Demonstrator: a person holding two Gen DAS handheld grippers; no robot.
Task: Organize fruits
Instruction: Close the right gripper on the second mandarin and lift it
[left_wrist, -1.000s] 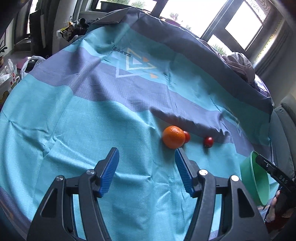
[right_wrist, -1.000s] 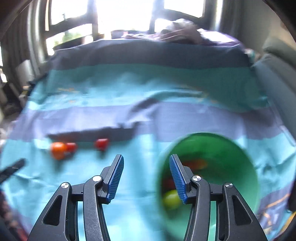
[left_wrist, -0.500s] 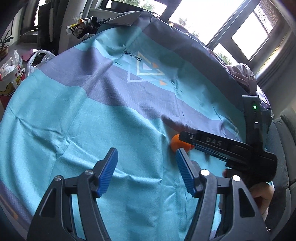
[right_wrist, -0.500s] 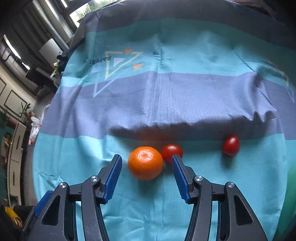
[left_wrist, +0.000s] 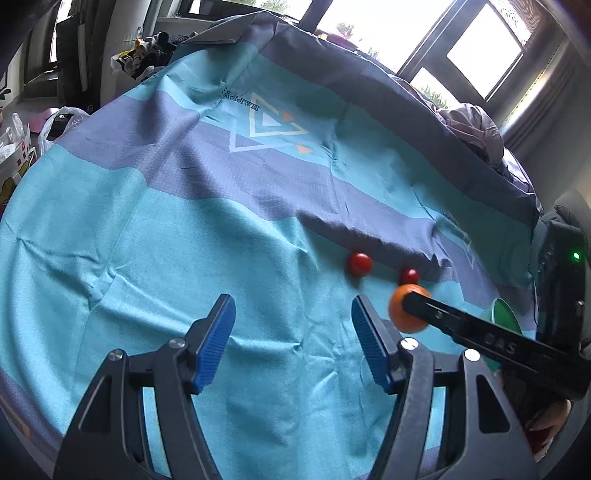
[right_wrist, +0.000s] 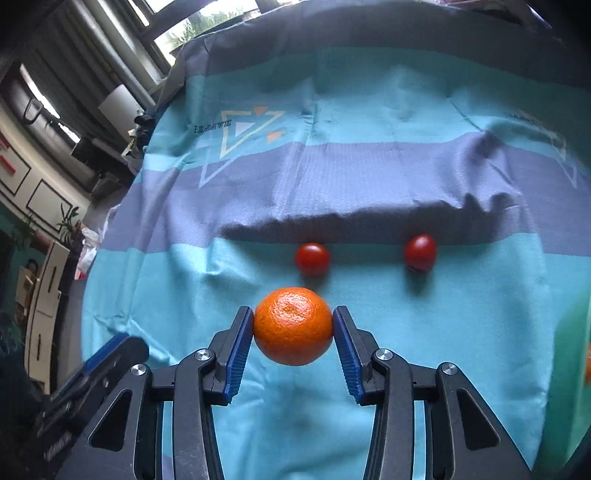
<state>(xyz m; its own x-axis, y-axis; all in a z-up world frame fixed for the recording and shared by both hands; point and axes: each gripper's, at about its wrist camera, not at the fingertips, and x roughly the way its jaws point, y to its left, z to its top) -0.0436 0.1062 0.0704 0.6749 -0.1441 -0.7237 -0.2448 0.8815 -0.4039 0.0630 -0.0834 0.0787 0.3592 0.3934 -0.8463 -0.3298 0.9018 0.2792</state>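
Since half a second ago my right gripper (right_wrist: 293, 326) has closed in on the orange (right_wrist: 293, 325) — both blue pads now touch its sides, where before it sat loose between them beside a tomato. The orange is near-round, so I see no long axis; its dimpled stem end faces up and toward the camera. Whether it is lifted off the cloth (right_wrist: 369, 110) I cannot tell. Two tomatoes (right_wrist: 312, 258) (right_wrist: 419, 252) lie apart on the teal band just beyond it, the right one slightly elongated and standing nearly upright. My left gripper (left_wrist: 291, 325) hovers over the cloth with its jaws wide and nothing between them. In the left view the bowl (left_wrist: 504, 314) shows as a green rim at the right — behind the right gripper.
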